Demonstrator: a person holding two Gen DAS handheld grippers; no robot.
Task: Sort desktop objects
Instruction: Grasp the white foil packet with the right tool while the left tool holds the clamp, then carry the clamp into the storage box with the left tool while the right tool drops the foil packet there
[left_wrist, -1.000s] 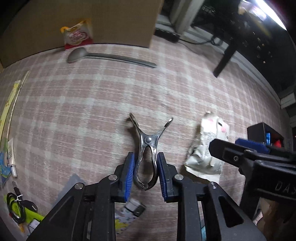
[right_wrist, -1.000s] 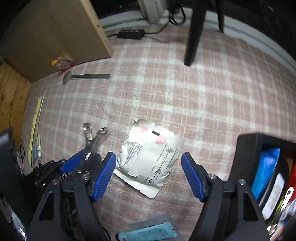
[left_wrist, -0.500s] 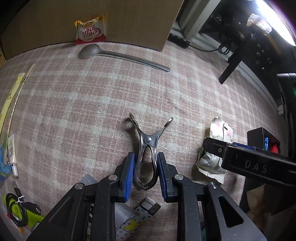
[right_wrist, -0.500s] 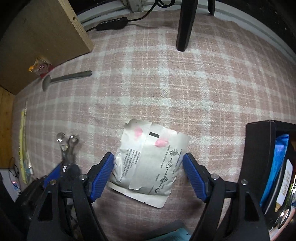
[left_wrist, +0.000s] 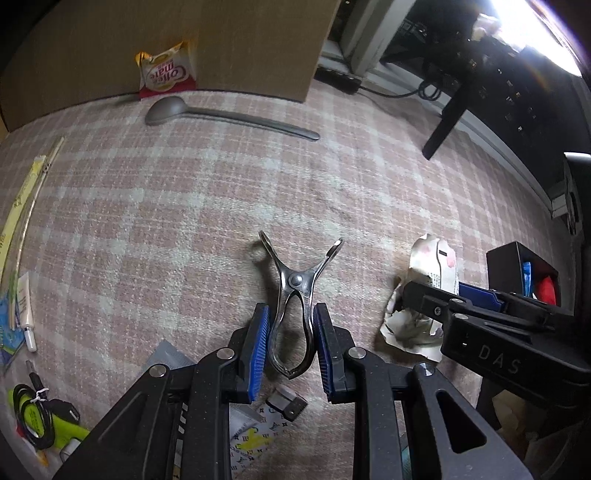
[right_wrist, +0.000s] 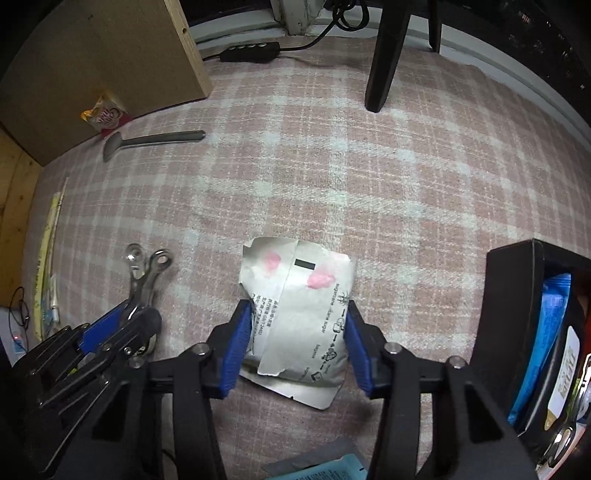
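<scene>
My left gripper (left_wrist: 290, 341) is shut on a metal clip (left_wrist: 293, 299), its blue pads pressing the clip's looped end; the two handles point away. The clip (right_wrist: 146, 275) and the left gripper (right_wrist: 110, 328) also show at the left of the right wrist view. My right gripper (right_wrist: 297, 339) is closing on a silver foil packet (right_wrist: 299, 314) with pink marks; both pads touch its sides and the packet buckles. The packet (left_wrist: 428, 288) also shows right of the clip in the left wrist view, with the right gripper (left_wrist: 443, 299) on it.
A black organiser box (right_wrist: 517, 332) with blue packets stands at the right. A grey spoon (left_wrist: 229, 116) and a Coffee-mate sachet (left_wrist: 166, 70) lie by a wooden board (right_wrist: 110, 55) at the back. Small packets, a tube and a cable (left_wrist: 33, 413) lie at the left and near edge.
The right gripper has moved forward over the foil packet and narrowed until its pads squeeze the packet's sides. The left gripper stays shut on the clip.
</scene>
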